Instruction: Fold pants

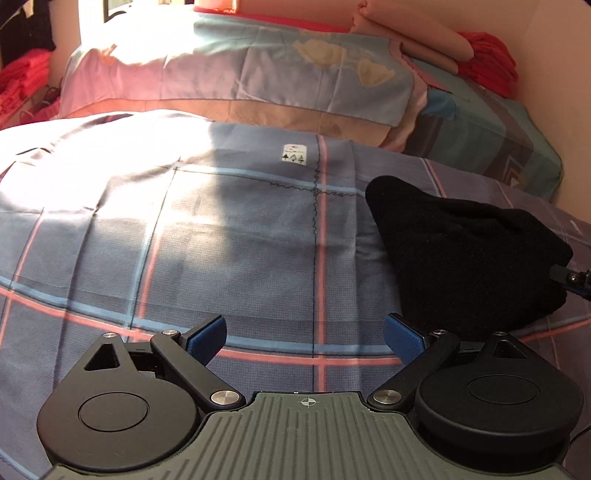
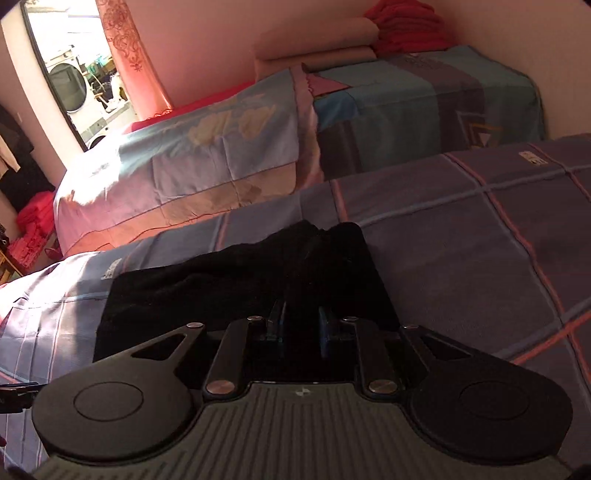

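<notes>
The black pants lie bunched in a folded heap on the plaid bedsheet, to the right in the left wrist view. My left gripper hovers over bare sheet just left of the heap, its blue pads wide apart and nothing between them. In the right wrist view the pants stretch from the middle out to the left. My right gripper stands with its jaws narrow, pinching a thick fold of the black cloth at the near edge. That gripper's tip shows at the heap's right side.
Two pillows lie along the far side of the bed, with a folded peach blanket and red towels on them. A wall mirror stands at the far left. Red cloth is piled left of the bed.
</notes>
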A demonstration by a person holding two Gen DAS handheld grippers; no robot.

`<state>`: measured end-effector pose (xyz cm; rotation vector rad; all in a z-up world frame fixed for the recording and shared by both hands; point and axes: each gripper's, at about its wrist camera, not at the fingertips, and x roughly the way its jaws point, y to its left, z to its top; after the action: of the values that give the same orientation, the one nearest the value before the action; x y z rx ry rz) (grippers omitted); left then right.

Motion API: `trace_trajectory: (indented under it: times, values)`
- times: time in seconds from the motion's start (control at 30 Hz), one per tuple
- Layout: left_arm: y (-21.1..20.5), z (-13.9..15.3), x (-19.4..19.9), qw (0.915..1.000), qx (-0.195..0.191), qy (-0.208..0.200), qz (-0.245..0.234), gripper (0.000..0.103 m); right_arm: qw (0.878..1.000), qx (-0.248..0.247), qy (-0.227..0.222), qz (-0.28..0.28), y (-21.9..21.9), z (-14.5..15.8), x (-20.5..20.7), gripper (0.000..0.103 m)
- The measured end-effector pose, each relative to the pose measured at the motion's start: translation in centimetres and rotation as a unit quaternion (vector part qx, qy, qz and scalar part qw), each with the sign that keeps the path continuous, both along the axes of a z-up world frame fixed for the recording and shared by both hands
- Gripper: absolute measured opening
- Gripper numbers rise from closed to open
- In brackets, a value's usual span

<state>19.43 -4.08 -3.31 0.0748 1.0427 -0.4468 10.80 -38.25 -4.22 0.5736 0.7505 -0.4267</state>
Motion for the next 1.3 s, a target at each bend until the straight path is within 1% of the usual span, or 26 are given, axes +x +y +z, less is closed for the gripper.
trace_trajectory:
  times: [0.1, 0.17, 0.2, 0.27, 0.3, 0.37, 0.4, 0.43, 0.47, 0.53, 0.6, 0.63, 0.67, 0.73, 0.77, 0.8, 0.83, 0.87, 0.93, 1.03, 1.1, 1.13, 1.2, 1.23, 1.27, 1.3]
  values:
    - [-2.3, 0.4, 0.6, 0.9998, 0.011, -0.006, -0.016, 0.103, 0.999, -0.009, -0.030, -0.013, -0.4, 0.7, -1.0, 0.020]
    - [-3.9, 0.4, 1.3, 0.9996, 0.014, -0.005, -0.023, 0.103, 0.998, 0.003, -0.052, -0.019, -1.1, 1.2, -0.8, 0.024]
    - [-4.7, 0.3, 1.7, 0.9996, 0.015, -0.002, -0.025, 0.103, 0.998, 0.012, -0.059, -0.019, -1.5, 1.3, -0.4, 0.044]
    - [-5.7, -0.1, 2.1, 0.9995, 0.020, 0.000, -0.025, 0.103, 0.997, 0.019, -0.073, -0.024, -2.2, 1.4, 0.3, 0.072]
    - [-6.4, -0.3, 2.2, 0.9994, 0.023, 0.000, -0.027, 0.103, 0.997, 0.024, -0.078, -0.018, -2.5, 1.4, 0.7, 0.072]
    - [-7.0, -0.6, 2.3, 0.9992, 0.025, 0.000, -0.030, 0.103, 0.997, 0.043, -0.064, -0.005, -3.0, 0.5, 1.9, 0.072]
    - [-7.4, -0.7, 2.3, 0.9992, 0.028, 0.000, -0.030, 0.103, 0.998, 0.041, -0.045, -0.001, -2.9, 0.0, 2.5, 0.065]
    - [-7.6, -0.8, 2.4, 0.9991, 0.029, 0.001, -0.030, 0.103, 0.999, 0.017, -0.031, 0.013, -2.3, -0.1, 2.5, 0.054]
    - [-7.8, -0.8, 2.5, 0.9991, 0.031, 0.003, -0.031, 0.103, 0.999, 0.000, -0.025, 0.034, -1.8, 0.0, 2.7, 0.017]
    - [-8.1, -0.9, 2.5, 0.9989, 0.035, 0.002, -0.031, 0.103, 0.997, -0.023, -0.040, 0.054, -1.0, 1.6, 1.6, 0.011]
    - [-8.3, -0.9, 2.3, 0.9987, 0.033, 0.001, -0.038, 0.103, 0.996, -0.026, -0.078, 0.038, -1.2, 3.6, -1.0, 0.009]
    - [-8.3, -1.0, 2.3, 0.9987, 0.028, 0.004, -0.042, 0.103, 0.996, -0.024, -0.081, 0.023, -1.4, 3.7, -2.1, 0.009]
    - [-8.5, -1.1, 2.2, 0.9987, 0.020, 0.009, -0.045, 0.103, 0.998, -0.020, -0.063, 0.013, -1.7, 2.9, -2.5, 0.009]
    - [-9.2, -1.7, 2.2, 0.9983, 0.020, 0.018, -0.052, 0.103, 1.000, -0.009, 0.017, 0.016, -2.2, 0.1, -2.0, 0.009]
    - [-9.7, -2.0, 2.2, 0.9977, 0.029, 0.021, -0.058, 0.103, 1.000, -0.011, 0.014, 0.012, -2.3, 0.0, -2.2, 0.010]
    - [-10.2, -2.2, 2.1, 0.9970, 0.036, 0.022, -0.064, 0.103, 1.000, -0.027, -0.001, 0.006, -2.0, 0.7, -2.3, 0.016]
    - [-10.3, -2.3, 2.1, 0.9968, 0.040, 0.018, -0.066, 0.103, 0.998, -0.062, -0.017, 0.002, -1.4, 1.8, -2.3, 0.020]
    - [-10.4, -2.3, 2.1, 0.9967, 0.043, 0.016, -0.067, 0.103, 0.994, -0.103, -0.031, 0.006, -0.5, 2.7, -1.9, 0.020]
    - [-10.6, -2.2, 2.3, 0.9964, 0.048, 0.018, -0.068, 0.103, 0.988, -0.135, -0.048, 0.053, 0.9, 3.5, -0.4, 0.024]
    - [-10.8, -2.2, 2.4, 0.9962, 0.053, 0.020, -0.067, 0.103, 0.983, -0.123, -0.054, 0.127, 2.1, 2.8, 2.5, 0.024]
    - [-11.0, -2.1, 2.4, 0.9960, 0.056, 0.018, -0.067, 0.103, 0.984, -0.109, -0.024, 0.137, 1.5, 1.2, 4.3, 0.024]
    - [-11.0, -2.1, 2.3, 0.9959, 0.057, 0.018, -0.068, 0.103, 0.988, -0.105, -0.002, 0.112, 0.6, 0.4, 4.9, 0.017]
    - [-10.9, -2.1, 2.3, 0.9958, 0.059, 0.016, -0.069, 0.103, 0.995, -0.080, -0.017, 0.050, -1.2, 0.6, 4.3, 0.000]
    - [-10.9, -2.1, 2.3, 0.9957, 0.060, 0.016, -0.069, 0.103, 0.997, -0.073, -0.026, 0.021, -1.7, 1.2, 3.6, 0.001]
    - [-10.8, -2.1, 2.3, 0.9957, 0.058, 0.017, -0.069, 0.103, 0.997, -0.071, -0.031, 0.015, -1.9, 1.5, 3.3, 0.008]
    - [-10.7, -2.1, 2.4, 0.9958, 0.057, 0.018, -0.069, 0.103, 0.997, -0.066, -0.033, 0.017, -2.2, 1.6, 3.0, 0.028]
